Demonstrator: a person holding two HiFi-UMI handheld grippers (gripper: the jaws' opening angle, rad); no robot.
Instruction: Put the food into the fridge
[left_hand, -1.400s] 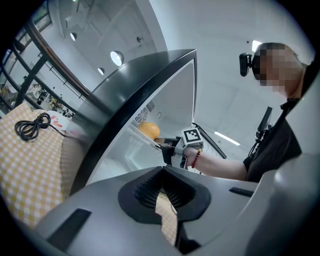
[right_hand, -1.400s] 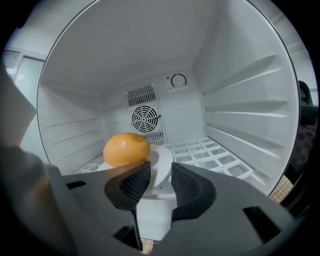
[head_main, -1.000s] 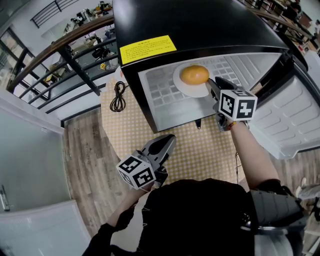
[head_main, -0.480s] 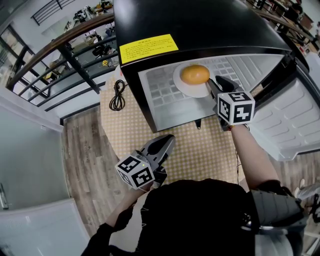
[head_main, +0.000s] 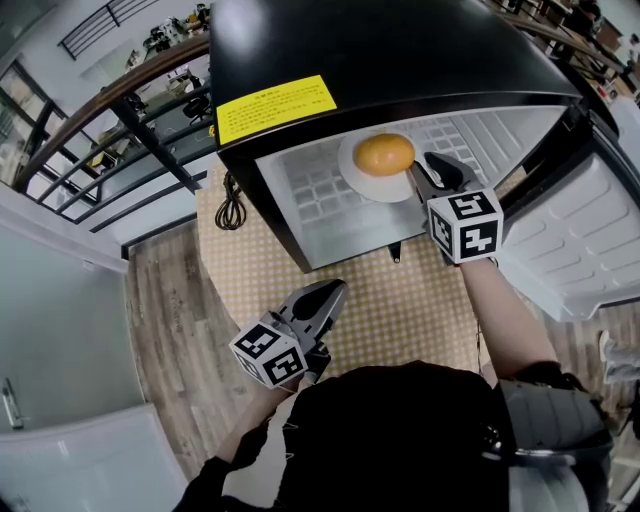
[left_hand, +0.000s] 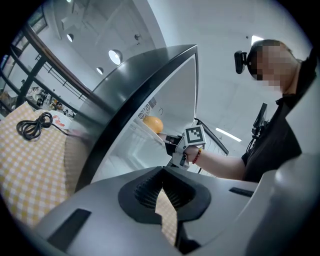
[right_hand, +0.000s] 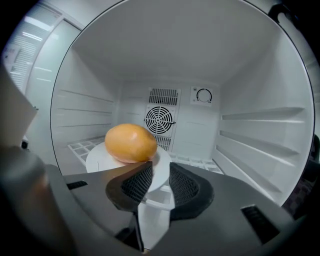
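The food (head_main: 385, 153) is a round orange piece lying on a white plate (head_main: 360, 182), which rests on the white shelf inside the open black fridge (head_main: 330, 40). My right gripper (head_main: 425, 172) reaches into the fridge at the plate's right edge. Its jaws have just been closing, but they are still open and the pads grip nothing. In the right gripper view the food (right_hand: 131, 143) and plate (right_hand: 100, 159) lie just beyond the right gripper (right_hand: 160, 176). My left gripper (head_main: 335, 292) hangs shut and empty over the checkered table, outside the fridge, and the left gripper (left_hand: 163, 169) points towards it.
The fridge door (head_main: 590, 240) stands open to the right. A coiled black cable (head_main: 233, 200) lies on the checkered table (head_main: 400, 300) left of the fridge. A fan grille (right_hand: 160, 120) sits in the fridge's back wall, with ledges on both side walls. A railing (head_main: 130, 110) runs behind.
The right gripper has rolled about its own axis, so its marker cube shows a different face. It stays beside the plate. Plate, food and left gripper have kept their places.
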